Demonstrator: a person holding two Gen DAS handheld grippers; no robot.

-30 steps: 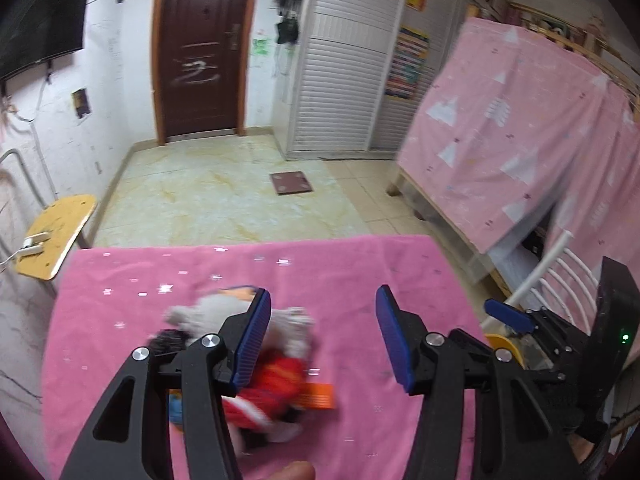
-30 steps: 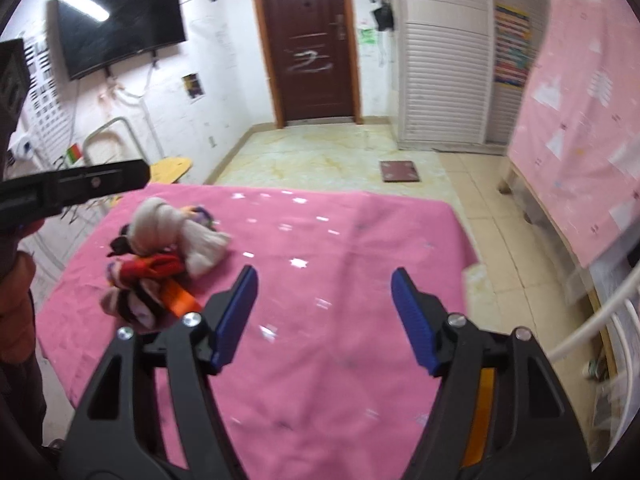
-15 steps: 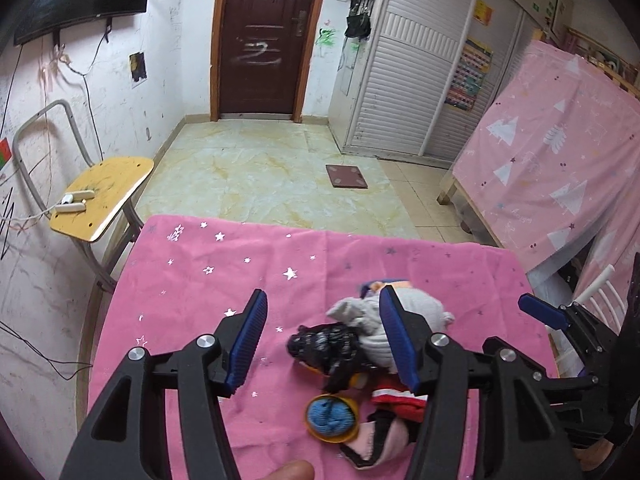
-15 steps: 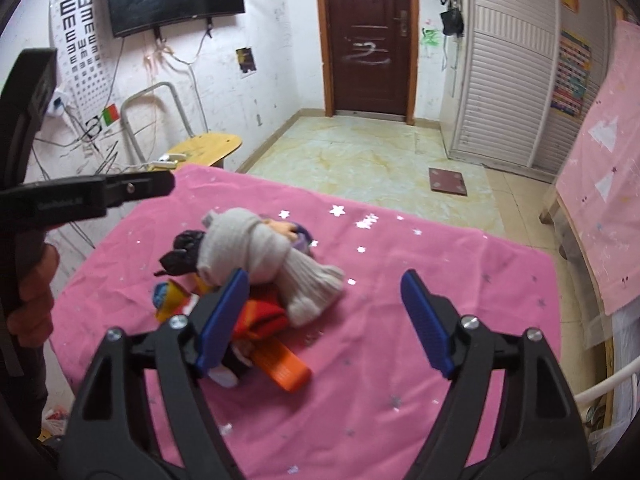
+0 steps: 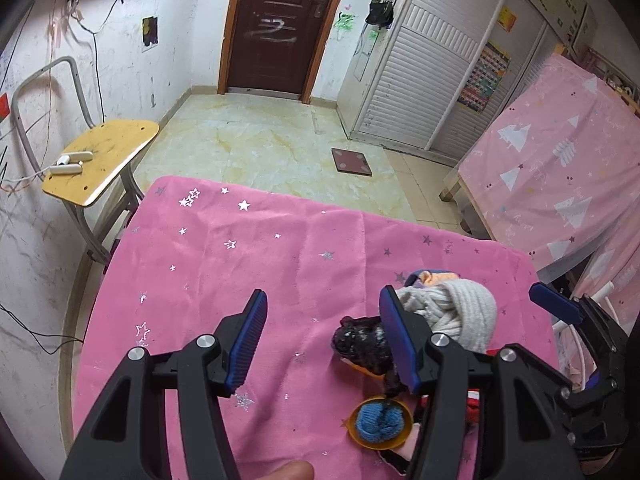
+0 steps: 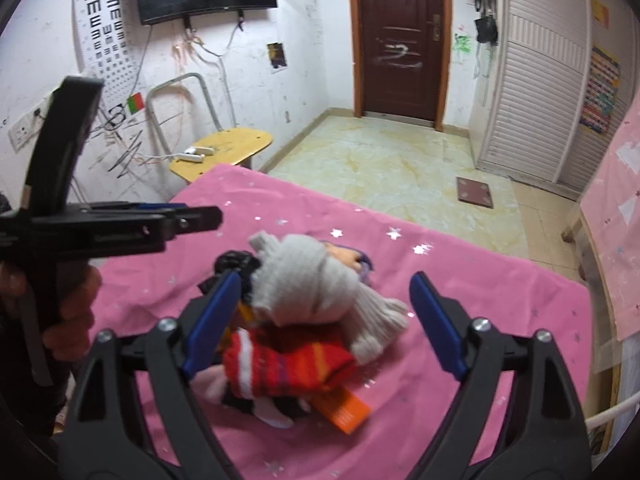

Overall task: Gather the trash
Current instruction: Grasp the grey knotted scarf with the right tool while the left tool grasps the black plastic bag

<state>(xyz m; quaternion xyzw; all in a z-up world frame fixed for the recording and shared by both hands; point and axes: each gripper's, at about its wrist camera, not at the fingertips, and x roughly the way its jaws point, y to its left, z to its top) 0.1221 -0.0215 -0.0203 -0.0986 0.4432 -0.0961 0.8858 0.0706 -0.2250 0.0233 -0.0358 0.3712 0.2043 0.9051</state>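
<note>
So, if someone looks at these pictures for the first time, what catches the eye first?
Probably the bright pink star-printed tablecloth and, on it, the heap of socks topped by a grey-white knitted sock above a red striped sock. The right gripper hangs over that heap, jaws opening, nothing gripped; the open left gripper is beside it.

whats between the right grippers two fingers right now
In the right wrist view, the right gripper frames the grey knitted sock and the red striped sock below it; its jaws are opening and the pads touch neither.
</note>
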